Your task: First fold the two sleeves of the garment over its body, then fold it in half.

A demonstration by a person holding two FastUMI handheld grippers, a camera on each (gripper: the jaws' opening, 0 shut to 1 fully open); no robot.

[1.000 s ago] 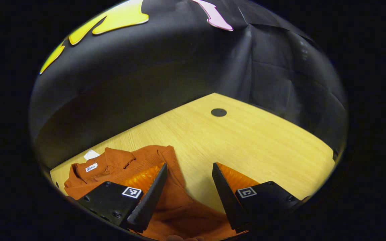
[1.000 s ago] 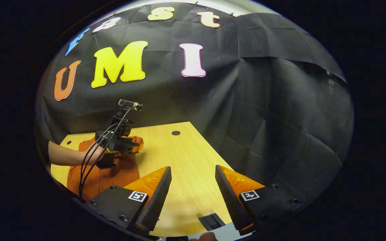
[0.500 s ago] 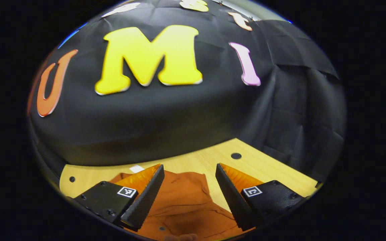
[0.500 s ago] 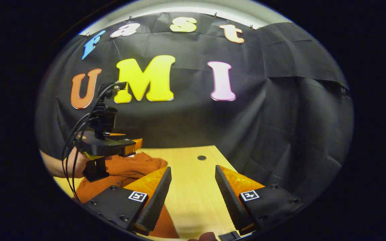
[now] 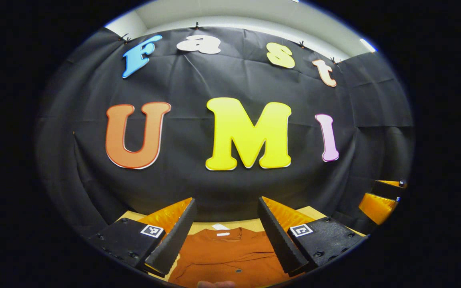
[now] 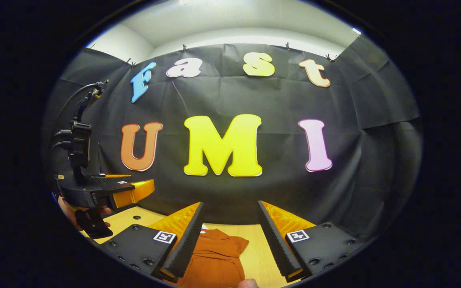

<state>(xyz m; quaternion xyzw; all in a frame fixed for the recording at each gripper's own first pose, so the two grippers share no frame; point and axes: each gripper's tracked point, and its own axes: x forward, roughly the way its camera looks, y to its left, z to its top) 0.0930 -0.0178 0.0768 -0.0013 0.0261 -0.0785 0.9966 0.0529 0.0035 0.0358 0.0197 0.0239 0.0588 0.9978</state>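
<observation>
The rust-orange garment (image 5: 226,256) lies flat on the wooden table (image 5: 250,225), with a white neck tag (image 5: 219,227) at its far edge. My left gripper (image 5: 226,200) is held above it, open, with nothing between its fingers. In the right gripper view the garment (image 6: 214,256) lies low between the fingers, one short sleeve spread to the right. My right gripper (image 6: 229,204) is also open and holds nothing. The left gripper (image 6: 142,190) hovers at the left, a hand (image 6: 70,208) holding it. The right gripper (image 5: 382,196) appears at the far right of the left gripper view.
The black cloth wall (image 6: 222,192) stands close behind the table's far edge. A small round hole (image 6: 136,218) sits in the tabletop near the left gripper. Bare wood (image 6: 254,252) lies to the right of the garment.
Both grippers have tilted upward, so the wall takes up more of each view and the garment has sunk to the bottom. Both stayed open and hold nothing.
</observation>
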